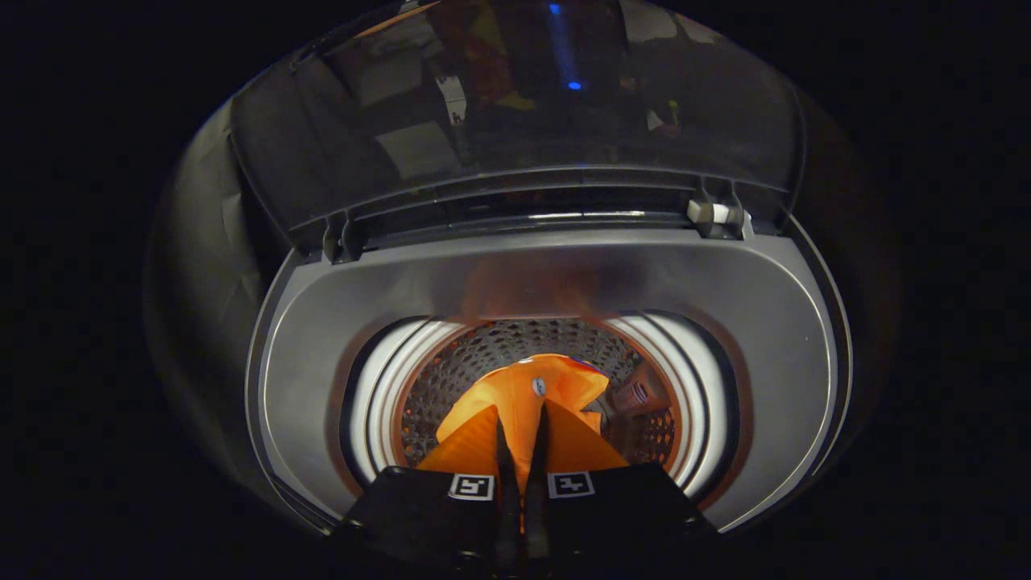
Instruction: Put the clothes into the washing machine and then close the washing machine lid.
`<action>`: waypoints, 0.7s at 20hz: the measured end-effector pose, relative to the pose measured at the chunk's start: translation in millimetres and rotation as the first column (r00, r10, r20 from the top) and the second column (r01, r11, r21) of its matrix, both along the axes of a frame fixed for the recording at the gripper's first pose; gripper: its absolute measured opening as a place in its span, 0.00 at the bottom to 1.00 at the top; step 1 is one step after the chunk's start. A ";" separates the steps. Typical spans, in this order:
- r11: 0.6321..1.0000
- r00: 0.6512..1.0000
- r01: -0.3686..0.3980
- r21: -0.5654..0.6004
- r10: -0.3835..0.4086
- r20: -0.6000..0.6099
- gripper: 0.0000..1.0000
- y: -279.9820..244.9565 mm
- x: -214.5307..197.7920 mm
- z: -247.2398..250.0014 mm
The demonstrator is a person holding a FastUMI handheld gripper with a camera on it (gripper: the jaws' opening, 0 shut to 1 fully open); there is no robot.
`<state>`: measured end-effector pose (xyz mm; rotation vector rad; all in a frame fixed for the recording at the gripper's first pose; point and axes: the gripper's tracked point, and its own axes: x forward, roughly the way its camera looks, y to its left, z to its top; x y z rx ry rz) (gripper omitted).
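Over the open washing machine (556, 282), tongs (522, 419) pinch orange clothes (515, 395).

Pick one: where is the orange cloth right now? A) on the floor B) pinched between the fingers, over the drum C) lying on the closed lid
B: the gripper is shut on the orange cloth, which hangs over the open drum; the lid stands raised.

Handheld two-finger gripper (522, 423), seen from its own camera

Two broad, dark, blocky finger mounts sit side by side at 6 o'clock, each bearing a small square black-and-white fiducial marker on its upper inner corner. From each mount a thin, blade-like finger (503, 451) runs forward toward 12 o'clock, tapering to a narrow tip; the pair lie almost parallel with a slim gap between.
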<state>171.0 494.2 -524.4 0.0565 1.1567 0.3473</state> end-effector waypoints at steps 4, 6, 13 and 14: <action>1.000 0.999 0.018 -0.018 -0.019 -0.038 0.12 -4.4 -3.6 -5.2; 0.999 0.996 0.025 -0.031 -0.027 -0.089 0.33 -6.7 -13.1 -10.5; 0.997 0.987 0.047 -0.057 -0.055 -0.148 0.99 -18.2 -30.2 -15.3; 0.998 0.988 0.040 -0.056 -0.048 -0.146 0.99 -18.5 -32.1 -13.4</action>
